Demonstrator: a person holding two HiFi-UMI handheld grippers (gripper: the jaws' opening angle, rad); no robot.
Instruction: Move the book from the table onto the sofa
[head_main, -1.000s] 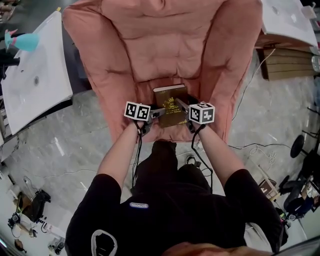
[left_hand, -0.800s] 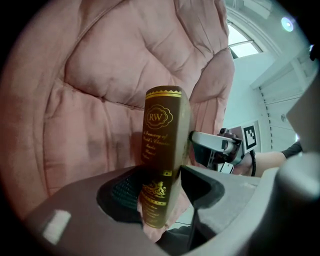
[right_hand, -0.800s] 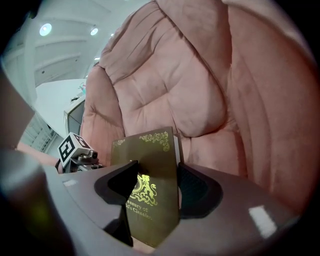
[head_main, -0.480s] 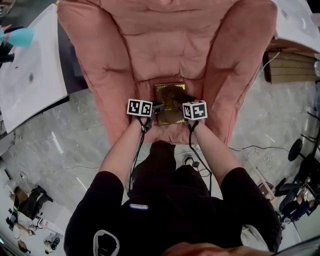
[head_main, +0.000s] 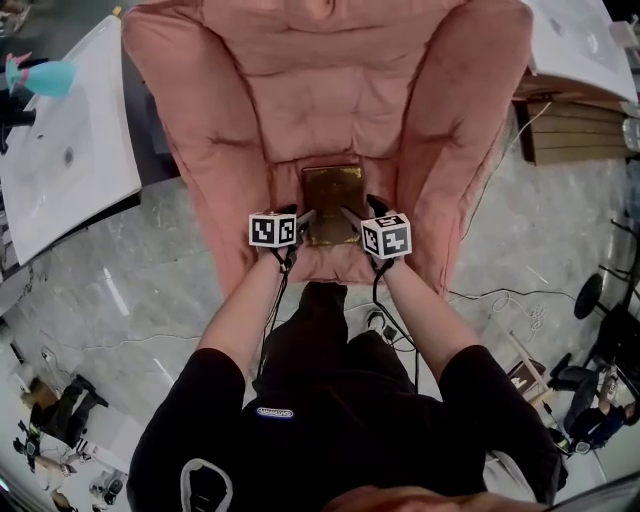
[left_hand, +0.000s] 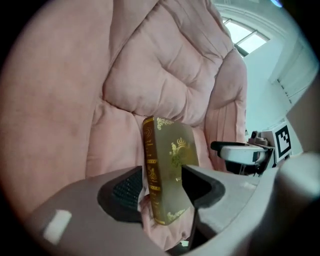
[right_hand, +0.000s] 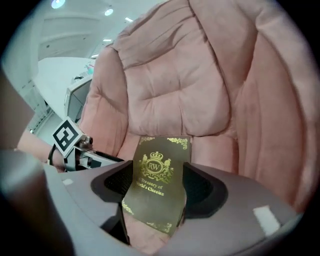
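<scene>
Book (head_main: 333, 200) is laid flat on the sofa (head_main: 330, 90) seat, hemmed by cushions. Its near edge is straddled by left gripper (head_main: 300, 214) and right gripper (head_main: 357, 209), both parted. The right's jaws have just been widened.

Soft matt pink quilted cloth sofa (head_main: 330, 90), glossy gilt-stamped brown book (head_main: 333, 200) cover, polished marble-look floor (head_main: 150, 290)

The head view looks steeply down from above the person (head_main: 340, 420) onto the sofa (head_main: 330, 90). The left gripper view and right gripper view ride low and close, facing the backrest (right_hand: 200, 75) along their jaws. All three share the book (left_hand: 170, 165).
</scene>
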